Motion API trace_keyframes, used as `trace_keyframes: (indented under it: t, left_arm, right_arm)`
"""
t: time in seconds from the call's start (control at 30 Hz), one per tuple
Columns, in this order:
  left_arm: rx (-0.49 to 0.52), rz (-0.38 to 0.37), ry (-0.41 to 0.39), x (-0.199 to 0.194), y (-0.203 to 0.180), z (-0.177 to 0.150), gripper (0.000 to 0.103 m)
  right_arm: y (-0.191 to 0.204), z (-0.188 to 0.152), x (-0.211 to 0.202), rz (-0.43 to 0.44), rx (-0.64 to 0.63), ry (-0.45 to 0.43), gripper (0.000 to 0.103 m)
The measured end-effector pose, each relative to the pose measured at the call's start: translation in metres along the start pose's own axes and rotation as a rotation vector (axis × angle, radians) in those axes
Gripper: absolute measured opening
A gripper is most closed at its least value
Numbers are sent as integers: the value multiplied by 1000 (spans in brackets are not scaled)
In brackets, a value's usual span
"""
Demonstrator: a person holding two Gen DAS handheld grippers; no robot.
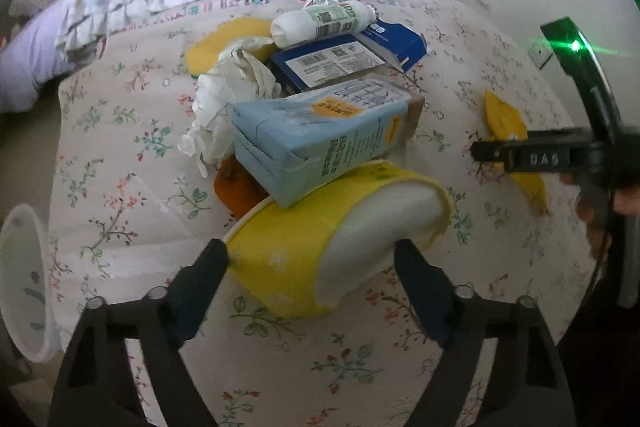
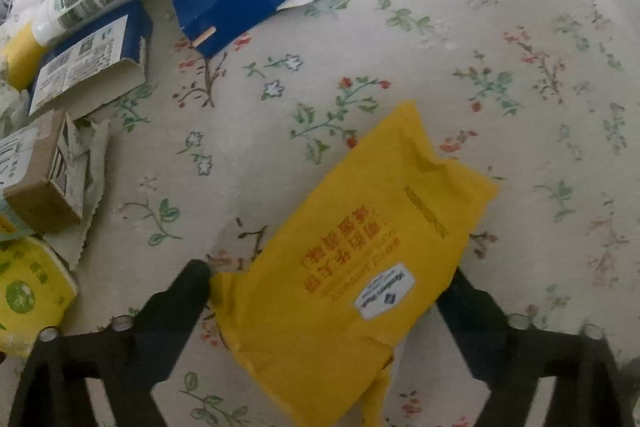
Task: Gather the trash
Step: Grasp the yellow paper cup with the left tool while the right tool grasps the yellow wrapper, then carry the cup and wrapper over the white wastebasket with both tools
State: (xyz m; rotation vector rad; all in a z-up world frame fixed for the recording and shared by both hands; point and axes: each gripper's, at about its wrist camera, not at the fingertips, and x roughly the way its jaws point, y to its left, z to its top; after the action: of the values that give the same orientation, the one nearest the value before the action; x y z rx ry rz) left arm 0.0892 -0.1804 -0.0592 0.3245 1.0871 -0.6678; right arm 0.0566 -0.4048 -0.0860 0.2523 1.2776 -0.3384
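Left gripper [image 1: 310, 259] fills the bottom of its view, jaws astride the yellow paper cup [image 1: 320, 247], which lies on its side at lower centre on the floral bedsheet [image 1: 120, 155]. The left finger's tip appears to meet the cup wall; the right finger's tip sits at the white base end. Whether the pads actually press, I cannot tell.

Right gripper [image 2: 324, 291], bottom of its own view: jaws astride the lower end of the yellow pouch [image 2: 360, 247], which lies flat and diagonal at lower centre. Left tip touches the pouch edge; right tip is at its opposite edge. No visible pinch or crumple, so I read both as not yet clamped.

Remaining trash is piled at the centre of the left view: light blue carton [image 1: 320, 135] resting on the cup's rim, crumpled white paper [image 1: 228, 95], dark blue box [image 1: 340, 63], white bottle [image 1: 324, 19] at upper centre.

Handling, as judgement:
- Cup: light, thin-walled, crushes easily. Grip across the mid-wall; expect it to ovalise. The carton will likely slide off on lifting.
- Pouch: soft, limp, slick film. Pinch well in from the end; the free end will droop.
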Motion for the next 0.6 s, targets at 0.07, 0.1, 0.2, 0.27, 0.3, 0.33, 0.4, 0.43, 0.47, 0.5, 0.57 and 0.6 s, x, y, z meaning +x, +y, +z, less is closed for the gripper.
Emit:
trace_keyframes:
  t: [0.07, 0.1, 0.2, 0.27, 0.3, 0.33, 0.4, 0.43, 0.47, 0.5, 0.57, 0.6]
  left_arm:
    - [9, 1, -4, -3, -1, -1, 62]
    - [11, -1, -4, -4, -1, -2, 58]
    - [4, -6, -20, -10, -1, -3, 48]
    - [6, -5, -42, -15, -2, -4, 33]
    - [3, -16, -54, -18, -2, -4, 28]
    - [-8, -29, -64, -23, -2, -4, 19]
    - [-30, -44, -74, -30, -1, -4, 13]
    - [-36, -49, -77, -33, 0, -6, 11]
    - [-40, -48, -79, -34, 0, -6, 10]
    - [-44, -45, -82, -36, 1, -7, 10]
    - [-58, -47, -90, -40, 2, -10, 7]
    - [-66, -48, -95, -43, 4, -11, 6]
  right_arm:
    - [-4, -4, -5, 1, 6, -10, 75]
    - [-7, -5, -7, 9, 8, -11, 73]
    - [-18, -6, -14, 36, 22, -17, 62]
    - [-24, -9, -19, 56, 36, -23, 55]
    - [-27, -10, -21, 66, 44, -28, 54]
    - [-30, -12, -25, 78, 52, -31, 52]
    - [-37, -17, -31, 105, 71, -36, 51]
    - [-39, -18, -34, 115, 80, -41, 50]
    - [-42, -20, -36, 119, 85, -47, 49]
    - [-45, -22, -40, 120, 90, -55, 49]
    - [-49, -26, -48, 127, 101, -72, 47]
    - [-50, -30, -51, 134, 108, -79, 47]
